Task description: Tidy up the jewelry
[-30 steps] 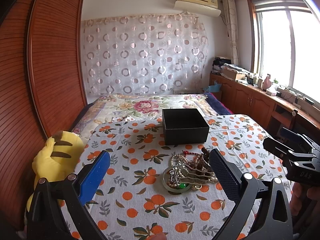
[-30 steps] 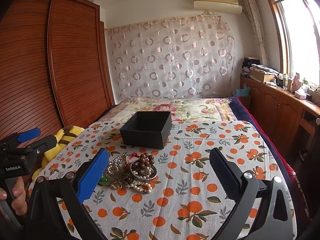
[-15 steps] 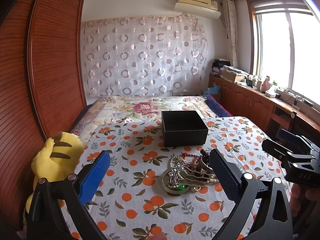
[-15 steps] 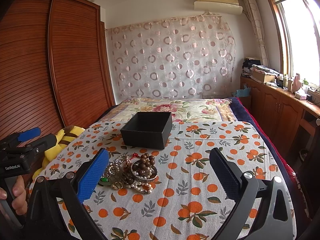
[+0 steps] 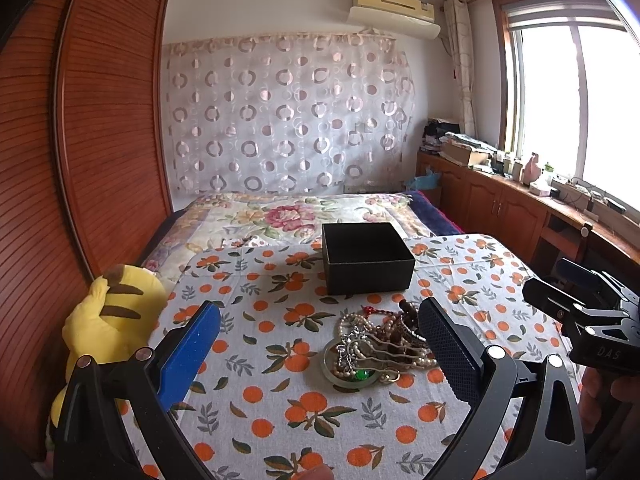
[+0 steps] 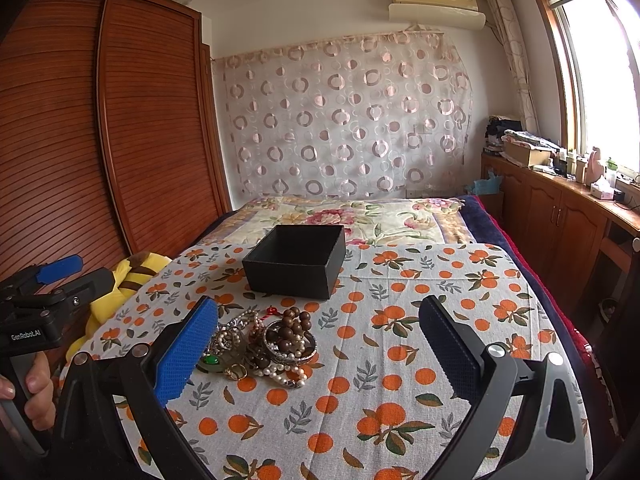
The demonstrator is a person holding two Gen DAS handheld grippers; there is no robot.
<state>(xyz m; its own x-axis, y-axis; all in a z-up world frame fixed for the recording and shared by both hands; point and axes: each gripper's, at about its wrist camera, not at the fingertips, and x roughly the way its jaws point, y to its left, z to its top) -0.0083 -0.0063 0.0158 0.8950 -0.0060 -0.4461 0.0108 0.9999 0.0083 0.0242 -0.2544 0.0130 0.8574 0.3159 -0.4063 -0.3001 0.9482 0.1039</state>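
Note:
A tangled pile of jewelry (image 5: 380,344) lies on an orange-print cloth (image 5: 280,400): pearl strands, brown wooden beads, a silver bangle, a green stone. It also shows in the right wrist view (image 6: 264,344). An open, empty black box (image 5: 366,258) stands just behind the pile; it shows in the right wrist view too (image 6: 296,266). My left gripper (image 5: 320,328) is open and empty, held above the cloth with the pile by its right finger. My right gripper (image 6: 320,320) is open and empty, the pile by its left finger.
A yellow plush toy (image 5: 108,320) sits at the cloth's left edge beside a wooden wardrobe (image 5: 80,160). A floral bedspread (image 5: 288,216) lies behind the box. Wooden cabinets (image 6: 560,216) with clutter run along the right under the window.
Both views have shifted slightly, with the box and pile a little lower in frame. Both grippers stay open; nothing on the cloth has moved.

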